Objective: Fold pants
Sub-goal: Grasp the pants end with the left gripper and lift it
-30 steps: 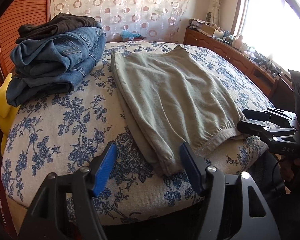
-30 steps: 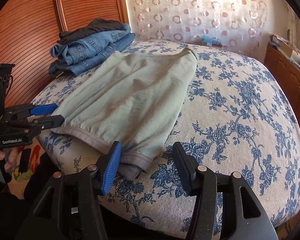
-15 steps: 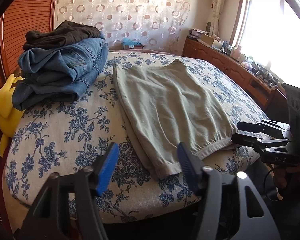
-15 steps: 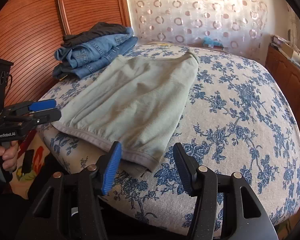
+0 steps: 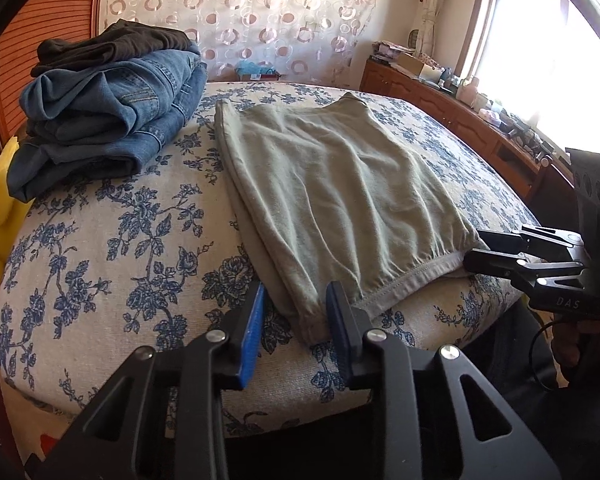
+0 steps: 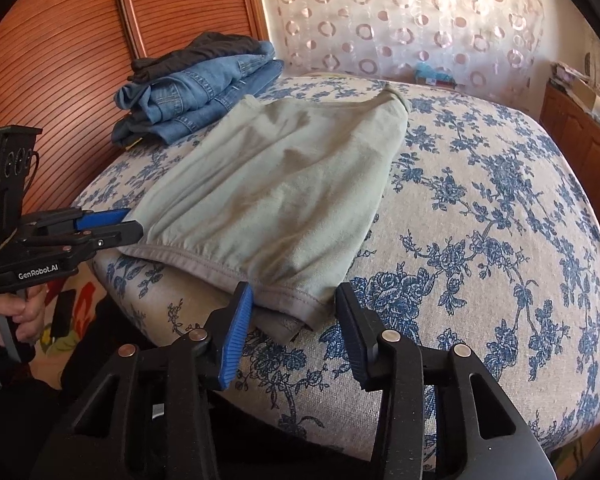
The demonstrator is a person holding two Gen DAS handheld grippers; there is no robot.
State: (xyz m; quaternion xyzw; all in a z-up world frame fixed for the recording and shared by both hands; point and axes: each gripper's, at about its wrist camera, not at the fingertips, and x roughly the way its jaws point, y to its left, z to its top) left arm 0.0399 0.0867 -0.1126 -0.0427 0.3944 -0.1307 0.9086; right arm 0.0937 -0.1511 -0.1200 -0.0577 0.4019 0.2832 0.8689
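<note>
On the left a stack of jeans (image 5: 112, 120) lies on the flowered bed (image 5: 100, 240). The green pants (image 5: 339, 184) lie beside it, long axis running away, elastic hem nearest. The left gripper (image 5: 296, 320) and the right gripper (image 6: 294, 312) each straddle a hem corner, fingers apart, seemingly not yet pinching. Only the right view shows a lower layer (image 6: 278, 326).

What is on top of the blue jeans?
A dark, crumpled garment lies on top of the folded jeans, by the wooden headboard. Its underside and whatever is tucked between the folds are hidden, so I can't tell what kind of clothing it is.
</note>
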